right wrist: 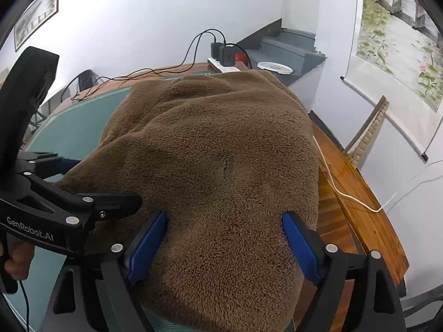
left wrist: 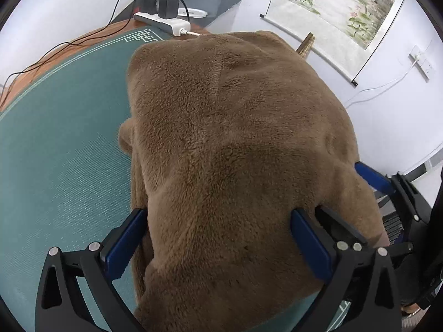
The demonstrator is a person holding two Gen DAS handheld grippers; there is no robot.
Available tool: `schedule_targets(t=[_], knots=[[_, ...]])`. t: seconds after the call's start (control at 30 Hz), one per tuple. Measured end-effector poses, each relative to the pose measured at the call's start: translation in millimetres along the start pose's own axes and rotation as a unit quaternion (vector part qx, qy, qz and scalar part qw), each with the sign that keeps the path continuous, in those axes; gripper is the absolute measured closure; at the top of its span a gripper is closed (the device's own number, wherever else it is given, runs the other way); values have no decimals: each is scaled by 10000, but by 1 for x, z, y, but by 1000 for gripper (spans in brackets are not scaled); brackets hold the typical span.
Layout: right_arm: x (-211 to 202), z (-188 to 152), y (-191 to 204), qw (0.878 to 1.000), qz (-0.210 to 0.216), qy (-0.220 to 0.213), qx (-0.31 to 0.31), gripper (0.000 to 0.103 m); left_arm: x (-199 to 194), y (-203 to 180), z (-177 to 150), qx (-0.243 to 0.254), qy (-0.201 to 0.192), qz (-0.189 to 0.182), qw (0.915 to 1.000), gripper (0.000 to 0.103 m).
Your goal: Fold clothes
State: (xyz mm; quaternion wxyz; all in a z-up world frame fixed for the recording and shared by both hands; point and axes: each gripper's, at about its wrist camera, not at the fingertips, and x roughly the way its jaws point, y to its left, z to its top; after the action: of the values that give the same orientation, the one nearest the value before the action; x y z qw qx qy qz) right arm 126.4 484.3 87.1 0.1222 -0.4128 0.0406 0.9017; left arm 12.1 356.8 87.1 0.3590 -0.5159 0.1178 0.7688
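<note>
Both grippers, left gripper [left wrist: 218, 235] and right gripper [right wrist: 224, 238], stood wide open, gripping nothing, astride the brown fleece garment's [left wrist: 235, 138] near edge, its length running toward the surface's [left wrist: 61, 152] far edge.

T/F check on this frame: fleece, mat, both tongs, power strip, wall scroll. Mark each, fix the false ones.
1. The brown fleece garment lies on a green mat. True.
2. The left tongs are shut. False: they stand wide open astride the fleece.
3. The right tongs grip the white cable. False: they are open over the fleece; the cable lies apart on the wooden table.
4. Black chargers sit in the power strip. True.
5. A painted scroll hangs on the wall. True.
</note>
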Motion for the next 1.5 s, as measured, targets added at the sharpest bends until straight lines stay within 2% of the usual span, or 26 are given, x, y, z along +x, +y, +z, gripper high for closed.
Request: schedule_targets(t=[0.03,0.07,0.2,0.3,0.5,0.73,0.93,1.2,1.5], knots=[[-1,1,0,9999,-73,57,46,7,-1,-2,0,5,38,47,10000,1],[-1,2,-3,9997,-126,158,169,1,-3,-3,0,-8,73,90,9999,1],[-6,1,-14,9962,-58,450,745,1,-13,-6,-2,-177,112,143,9997,1],[-20,-4,-16,9941,-189,499,940,1,-22,-11,-7,-222,69,246,9994,1],[-51,-7,-10,9912,-820,640,823,1,-54,-38,-11,154,-356,834,9958,1],[-102,2,-13,9824,-1665,244,810,1,-84,-51,0,278,-773,1159,9899,1],[-114,-12,-12,9751,-2002,43,950,1,-101,-52,-12,99,-852,1164,9895,1],[-100,-21,-21,9771,-1799,259,1109,1,-98,-48,-18,-55,-766,1173,9901,1],[-96,-23,-26,9795,-1654,375,1087,1,-96,-54,-19,25,-713,1207,9901,1]])
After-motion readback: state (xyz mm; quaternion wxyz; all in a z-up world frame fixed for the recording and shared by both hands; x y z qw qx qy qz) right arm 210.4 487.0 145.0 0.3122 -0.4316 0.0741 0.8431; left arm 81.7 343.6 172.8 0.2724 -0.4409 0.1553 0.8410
